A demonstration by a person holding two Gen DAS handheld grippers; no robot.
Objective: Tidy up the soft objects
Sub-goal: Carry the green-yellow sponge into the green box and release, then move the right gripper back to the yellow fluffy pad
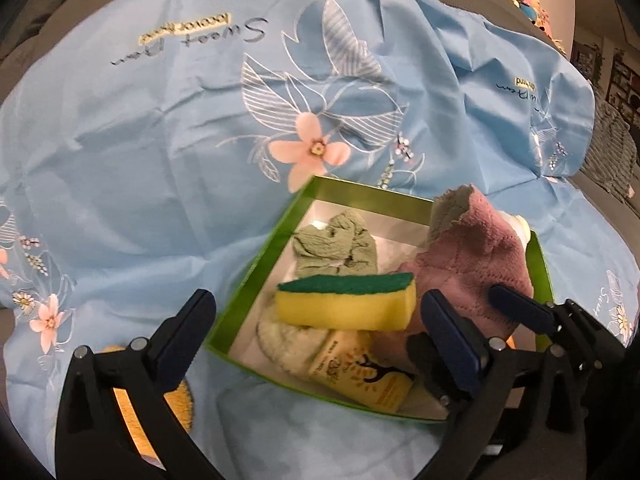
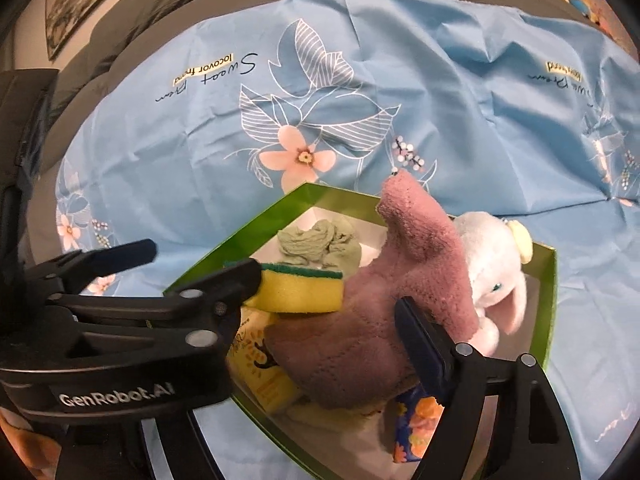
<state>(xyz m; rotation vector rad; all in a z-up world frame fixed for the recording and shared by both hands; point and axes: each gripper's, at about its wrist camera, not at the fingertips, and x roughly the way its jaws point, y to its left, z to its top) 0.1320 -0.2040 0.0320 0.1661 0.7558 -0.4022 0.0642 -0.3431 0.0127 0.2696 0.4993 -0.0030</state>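
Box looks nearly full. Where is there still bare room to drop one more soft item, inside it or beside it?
Inside the green box, only a white strip of floor by the far wall, beyond the green rag. The near half is stacked: sponge, mauve cloth, plush. Outside, the blue sheet lies bare left and beyond.

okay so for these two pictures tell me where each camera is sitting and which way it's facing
Left wrist: rides on the left gripper, looking forward and down over the green box on the blue floral cloth; its own two wide-apart fingers show, and the right gripper's fingers at the right edge.
Right wrist: rides on the right gripper, looking forward and down at the pink towel and white plush toy; its own finger and the left gripper cross the frame.
Shared: box, yellow sponge, crumpled green cloth, pink towel, blue cloth.
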